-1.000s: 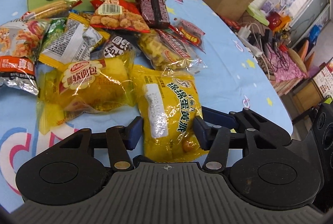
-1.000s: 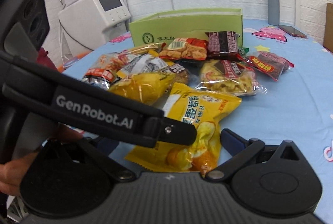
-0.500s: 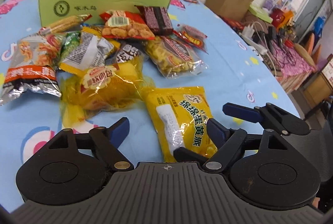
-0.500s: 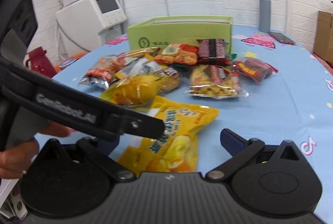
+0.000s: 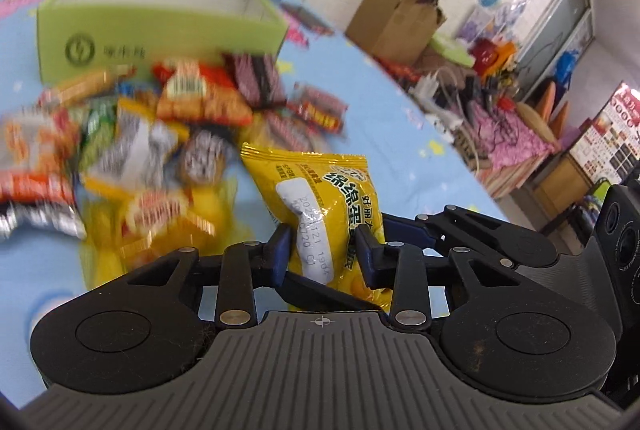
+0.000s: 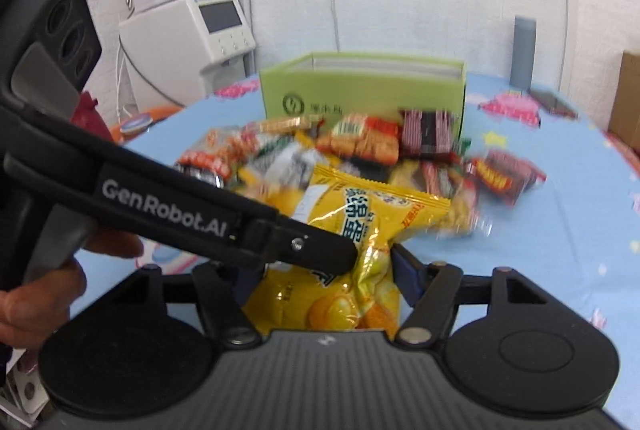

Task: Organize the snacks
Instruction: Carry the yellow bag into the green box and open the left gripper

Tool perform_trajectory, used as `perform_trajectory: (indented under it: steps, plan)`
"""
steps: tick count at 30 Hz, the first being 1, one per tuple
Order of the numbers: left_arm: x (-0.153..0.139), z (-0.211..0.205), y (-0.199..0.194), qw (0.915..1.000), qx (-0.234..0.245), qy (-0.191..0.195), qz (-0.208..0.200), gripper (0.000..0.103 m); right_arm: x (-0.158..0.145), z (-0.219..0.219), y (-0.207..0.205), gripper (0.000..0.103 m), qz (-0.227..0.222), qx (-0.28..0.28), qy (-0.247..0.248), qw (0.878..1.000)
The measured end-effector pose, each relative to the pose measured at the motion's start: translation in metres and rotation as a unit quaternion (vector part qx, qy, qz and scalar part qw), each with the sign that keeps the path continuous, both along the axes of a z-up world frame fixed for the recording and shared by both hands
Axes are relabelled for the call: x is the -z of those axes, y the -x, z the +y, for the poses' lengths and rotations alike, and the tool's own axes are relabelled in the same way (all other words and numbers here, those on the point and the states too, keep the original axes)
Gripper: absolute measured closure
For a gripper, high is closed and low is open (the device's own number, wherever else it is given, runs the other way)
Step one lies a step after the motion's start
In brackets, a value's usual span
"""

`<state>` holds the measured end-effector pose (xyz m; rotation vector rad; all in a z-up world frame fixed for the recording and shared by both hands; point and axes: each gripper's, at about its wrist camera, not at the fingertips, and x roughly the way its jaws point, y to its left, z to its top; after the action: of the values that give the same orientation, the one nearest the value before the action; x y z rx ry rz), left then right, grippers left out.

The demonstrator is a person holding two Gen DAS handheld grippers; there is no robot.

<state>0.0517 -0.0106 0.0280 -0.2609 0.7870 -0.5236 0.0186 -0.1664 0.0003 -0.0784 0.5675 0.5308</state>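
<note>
2 grippers' jaws closing on yellow snack bag (image 5: 320, 198), its bottom hidden, snack pile (image 5: 160, 126) blurred.

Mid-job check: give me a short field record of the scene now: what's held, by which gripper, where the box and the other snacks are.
held item: yellow foil snack packet, lifted off the blue patterned tablecloth
left gripper: jaws closing, packet between its pads
right gripper: jaws closing on the same packet's lower end
target box: open light-green cardboard box, behind the pile
remaining snacks: mixed wrapped packets heaped before the box, blurred
</note>
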Motion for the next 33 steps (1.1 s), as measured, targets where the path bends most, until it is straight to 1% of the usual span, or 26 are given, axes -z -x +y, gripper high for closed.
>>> perform_trajectory:
  steps: [3,5,8,10,12,14,16,19,20,22,24,26,28,31,33]
  plan:
    - [-0.027,0.01,-0.026,0.9992,-0.01,-0.007,-0.037,0.086,-0.023,0.009,-0.025,0.033,-0.03,-0.009,0.005,0.999]
    - [-0.045,0.022,-0.054,0.998,-0.022,-0.011,-0.059,0.086,-0.039,0.021,-0.055,0.033,-0.055,-0.022,0.015,0.998]
    - [-0.066,0.043,-0.109,0.9955,-0.046,-0.029,-0.077,0.086,-0.06,0.044,-0.114,0.033,-0.079,-0.041,0.024,0.996]
    - [-0.073,0.057,-0.147,0.9937,-0.061,-0.048,-0.081,0.087,-0.069,0.061,-0.158,0.033,-0.079,-0.056,0.026,0.995]
    - [-0.072,0.071,-0.183,0.9924,-0.075,-0.064,-0.073,0.087,-0.072,0.08,-0.2,0.033,-0.069,-0.067,0.023,0.995]
    - [-0.064,0.084,-0.214,0.9918,-0.082,-0.074,-0.064,0.087,-0.068,0.097,-0.238,0.033,-0.055,-0.076,0.02,0.995]
    - [-0.048,0.1,-0.249,0.9936,-0.086,-0.065,-0.035,0.087,-0.058,0.111,-0.271,0.032,-0.038,-0.081,0.02,0.996]
    - [-0.025,0.12,-0.283,0.9942,-0.091,-0.057,-0.008,0.086,-0.038,0.122,-0.308,0.031,-0.001,-0.086,0.013,0.996]
    - [-0.02,0.123,-0.288,0.9936,-0.097,-0.058,-0.005,0.084,-0.031,0.123,-0.317,0.029,0.013,-0.09,0.007,0.996]
    - [-0.014,0.132,-0.288,0.9923,-0.108,-0.06,-0.01,0.079,-0.023,0.123,-0.325,0.023,0.029,-0.091,0.002,0.995]
    - [-0.015,0.14,-0.282,0.9918,-0.114,-0.055,-0.021,0.074,-0.023,0.121,-0.321,0.018,0.021,-0.09,0.004,0.996]
    - [-0.021,0.143,-0.268,0.9911,-0.117,-0.054,-0.032,0.073,-0.027,0.115,-0.31,0.014,0.006,-0.084,0.003,0.996]
    - [-0.03,0.141,-0.245,0.9902,-0.119,-0.056,-0.048,0.068,-0.033,0.104,-0.291,0.01,-0.008,-0.078,0.0,0.997]
    - [-0.041,0.141,-0.203,0.9897,-0.113,-0.053,-0.069,0.062,-0.043,0.088,-0.249,0.01,-0.033,-0.077,-0.004,0.997]
    - [-0.043,0.14,-0.171,0.9899,-0.109,-0.047,-0.077,0.058,-0.045,0.074,-0.215,0.01,-0.038,-0.07,-0.009,0.997]
